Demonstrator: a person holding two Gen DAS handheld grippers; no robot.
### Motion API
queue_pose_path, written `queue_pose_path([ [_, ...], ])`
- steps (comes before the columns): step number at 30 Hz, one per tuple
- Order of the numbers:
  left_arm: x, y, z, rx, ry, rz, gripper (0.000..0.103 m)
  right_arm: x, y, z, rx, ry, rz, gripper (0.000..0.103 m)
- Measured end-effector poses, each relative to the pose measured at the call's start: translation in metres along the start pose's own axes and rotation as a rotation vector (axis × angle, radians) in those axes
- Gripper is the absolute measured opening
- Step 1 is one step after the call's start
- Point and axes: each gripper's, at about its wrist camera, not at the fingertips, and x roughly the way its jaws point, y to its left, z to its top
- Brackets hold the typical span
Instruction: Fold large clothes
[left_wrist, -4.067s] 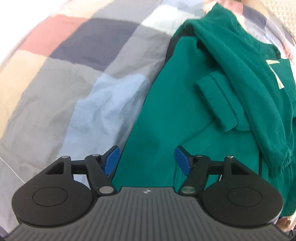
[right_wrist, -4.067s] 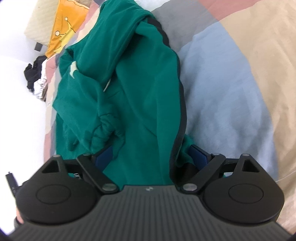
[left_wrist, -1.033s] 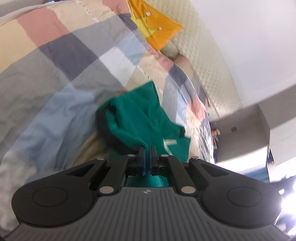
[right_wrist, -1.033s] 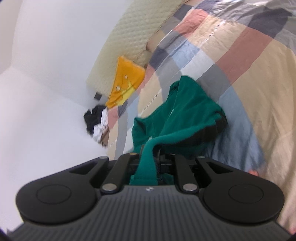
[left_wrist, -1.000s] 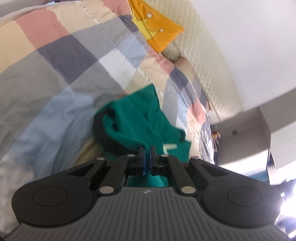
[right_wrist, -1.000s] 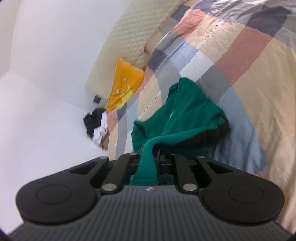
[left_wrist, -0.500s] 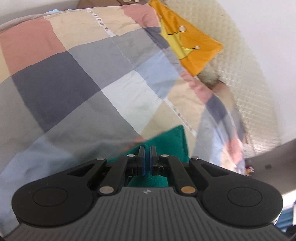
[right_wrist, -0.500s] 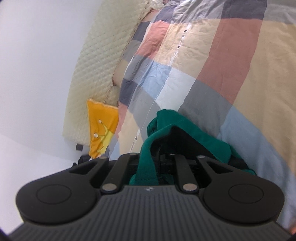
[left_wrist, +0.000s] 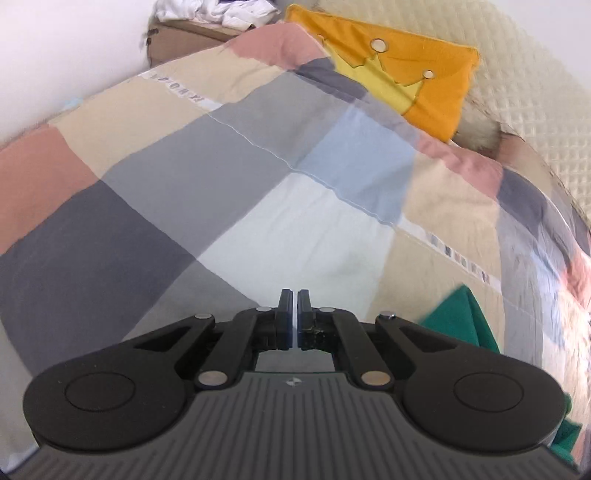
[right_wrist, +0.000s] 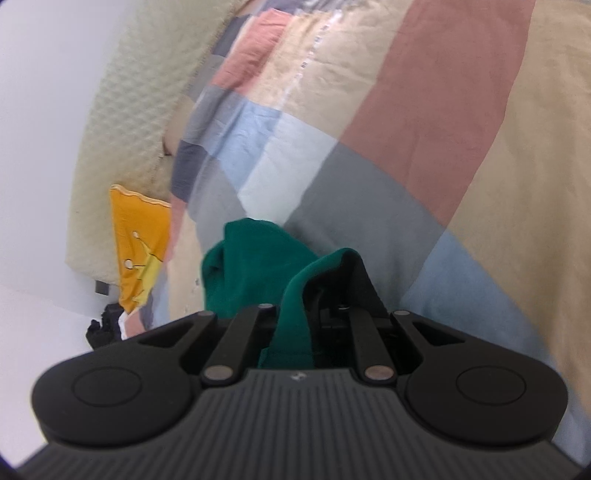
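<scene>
The left hand-held gripper has its two fingers pressed close together, with only a thin gap. No cloth shows between its tips, so it looks shut on nothing. A bit of the green sweatshirt peeks out just to its right, low by the body of the tool.

The right hand-held gripper is squeezed tight on a fold of the green sweatshirt. The cloth runs up from between its fingers and bunches just ahead of it, over the patchwork quilt on the bed.

Far ahead of the left tool, an orange crown pillow lies by the padded headboard.

I think the folding is partway along. One end of the sweatshirt is lifted, and it hangs in a bunch, not flat. It has to be laid down neat, let go, smoothed and probably folded again.
</scene>
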Motion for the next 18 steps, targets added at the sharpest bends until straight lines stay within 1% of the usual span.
queue_pose_path([
  [1, 0.007, 0.007, 0.004, -0.034, 0.032, -0.018, 0.002, 0.004, -0.001, 0.000, -0.003, 0.006, 0.000, 0.013],
  [2, 0.011, 0.011, 0.007, -0.040, 0.041, -0.033, 0.002, 0.008, 0.000, -0.002, -0.022, 0.012, -0.012, 0.013],
  [3, 0.013, 0.013, 0.008, -0.026, 0.030, -0.027, 0.002, 0.010, 0.003, -0.005, -0.046, 0.017, -0.029, 0.013],
  [5, 0.013, 0.013, 0.009, 0.039, 0.005, -0.008, 0.003, 0.014, 0.008, -0.008, -0.076, 0.018, -0.056, 0.013],
  [9, 0.002, 0.010, 0.006, 0.084, 0.010, -0.059, 0.003, 0.013, 0.012, -0.008, -0.091, 0.021, -0.071, 0.016],
  [13, -0.031, 0.002, -0.007, 0.147, 0.013, -0.131, 0.003, 0.004, 0.013, -0.009, -0.064, 0.021, -0.061, 0.020],
  [16, -0.062, -0.011, -0.025, 0.237, -0.003, -0.176, 0.003, -0.005, 0.023, -0.014, -0.107, -0.001, -0.067, 0.025],
  [18, -0.081, -0.021, -0.040, 0.291, -0.007, -0.203, 0.003, -0.011, 0.030, -0.019, -0.139, -0.014, -0.068, 0.033],
])
